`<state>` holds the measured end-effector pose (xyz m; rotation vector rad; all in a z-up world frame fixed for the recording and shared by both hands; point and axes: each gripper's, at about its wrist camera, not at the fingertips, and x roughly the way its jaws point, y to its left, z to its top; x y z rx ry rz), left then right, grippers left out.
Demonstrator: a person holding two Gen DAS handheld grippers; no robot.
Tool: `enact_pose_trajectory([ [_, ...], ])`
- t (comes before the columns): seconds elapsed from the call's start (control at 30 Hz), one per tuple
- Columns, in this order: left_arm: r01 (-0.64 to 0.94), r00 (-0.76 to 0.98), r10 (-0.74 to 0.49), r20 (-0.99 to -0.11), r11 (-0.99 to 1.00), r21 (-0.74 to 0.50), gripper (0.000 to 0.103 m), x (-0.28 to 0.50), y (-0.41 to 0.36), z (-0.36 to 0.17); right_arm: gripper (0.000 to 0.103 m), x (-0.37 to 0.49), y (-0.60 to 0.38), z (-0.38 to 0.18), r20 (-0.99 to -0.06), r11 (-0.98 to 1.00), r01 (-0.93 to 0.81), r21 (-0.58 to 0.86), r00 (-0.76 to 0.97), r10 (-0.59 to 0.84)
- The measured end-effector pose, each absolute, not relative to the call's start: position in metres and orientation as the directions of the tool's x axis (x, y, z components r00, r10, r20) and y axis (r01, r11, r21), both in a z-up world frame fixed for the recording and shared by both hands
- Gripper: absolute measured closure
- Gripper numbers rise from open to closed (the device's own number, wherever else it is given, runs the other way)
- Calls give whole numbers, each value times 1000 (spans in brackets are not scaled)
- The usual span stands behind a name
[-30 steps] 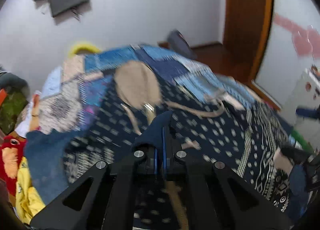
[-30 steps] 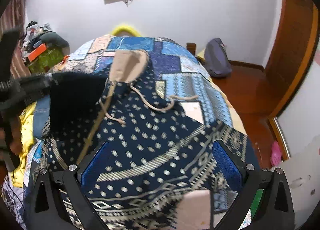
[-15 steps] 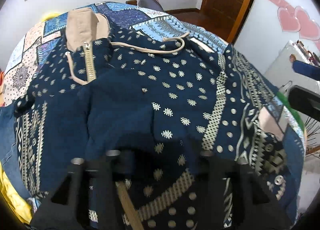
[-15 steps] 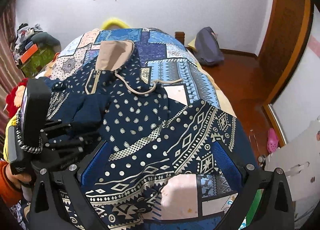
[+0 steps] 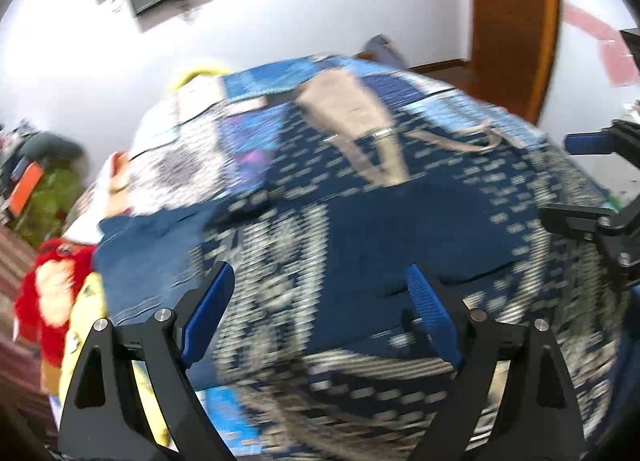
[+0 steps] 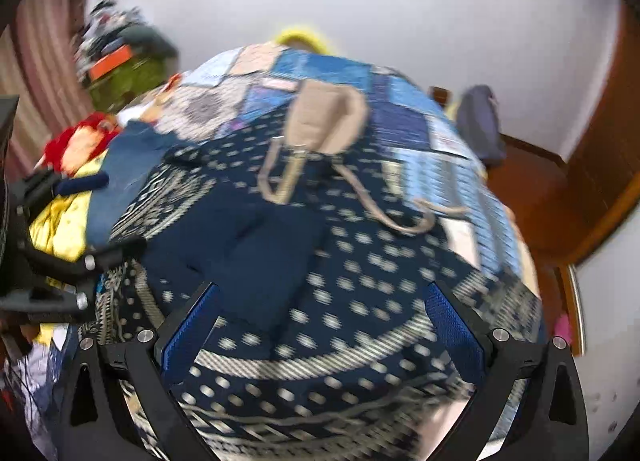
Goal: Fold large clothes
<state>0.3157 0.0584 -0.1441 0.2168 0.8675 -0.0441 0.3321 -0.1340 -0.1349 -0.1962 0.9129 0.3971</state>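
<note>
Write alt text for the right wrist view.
A navy patterned hoodie with a tan hood lies spread on a patchwork bedspread, blurred by motion. The right gripper hangs open above it, holding nothing; the left gripper shows at the left edge.

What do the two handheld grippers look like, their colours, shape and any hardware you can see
Both look alike. The left gripper and the right gripper each have two black angular fingers with triangular cut-outs, silver round screw heads at the joints, and ribbed blue pads on the inner faces. No cables, markings or sleeves can be made out; the frames are blurred.
</note>
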Motion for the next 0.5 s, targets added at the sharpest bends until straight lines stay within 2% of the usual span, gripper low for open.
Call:
enact_pose_trajectory([
  [0.23, 9, 554, 91, -827, 993, 115, 15, 328, 124, -200, 2, 350, -57, -175, -860, 819, -573, 11, 413, 301],
  [0.37, -11, 512, 43, -858, 999, 43, 14, 336, 139, -230, 4, 359, -26, -203, -884, 781, -625, -23, 377, 276],
  [0.5, -17, 523, -11, -852, 1000, -24, 13, 336, 145, -240, 28, 369, -8, -232, -915, 755, -654, -56, 337, 223],
])
